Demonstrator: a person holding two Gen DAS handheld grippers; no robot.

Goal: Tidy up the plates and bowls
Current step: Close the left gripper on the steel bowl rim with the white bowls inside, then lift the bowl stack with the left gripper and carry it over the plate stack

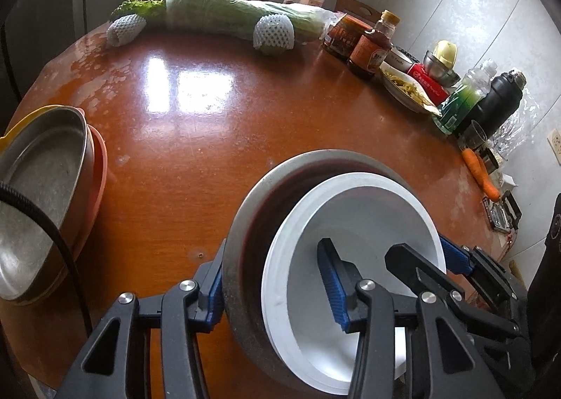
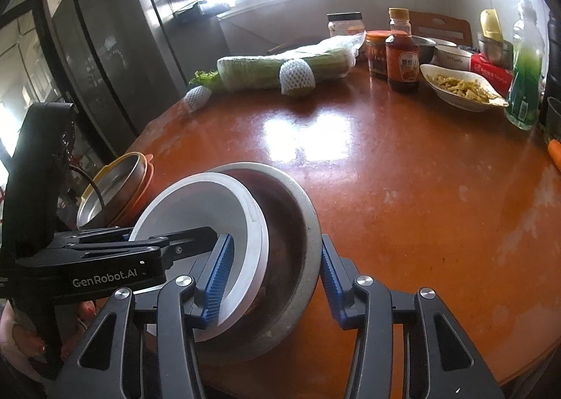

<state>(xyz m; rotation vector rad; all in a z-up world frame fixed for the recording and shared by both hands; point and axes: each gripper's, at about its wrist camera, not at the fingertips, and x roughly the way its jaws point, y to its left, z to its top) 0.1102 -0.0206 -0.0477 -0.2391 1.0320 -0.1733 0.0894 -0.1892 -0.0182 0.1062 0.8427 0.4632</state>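
Note:
A white bowl (image 1: pixel 368 209) (image 2: pixel 196 202) lies tilted inside a wider grey metal bowl (image 1: pixel 245 223) (image 2: pixel 298 220) on the brown round table (image 1: pixel 196 139). My left gripper (image 1: pixel 273 293) (image 2: pixel 168 235) straddles the near-left rims, one blue pad against the metal bowl's outer wall, the other inside the white bowl. From the opposite side my right gripper (image 2: pixel 273 269) (image 1: pixel 420 251) clamps the same pair, one pad inside the white bowl, one on the metal rim's outside. Both pads look pressed on the bowls.
A steel plate on orange and yellow plates (image 1: pixel 42 188) (image 2: pixel 115 188) sits at the table's left edge. Wrapped cabbage (image 1: pixel 228 13), sauce bottles (image 1: pixel 371 44), a dish of food (image 1: pixel 403 86), a green bottle, a black flask and a carrot (image 1: pixel 480 171) line the far and right edges.

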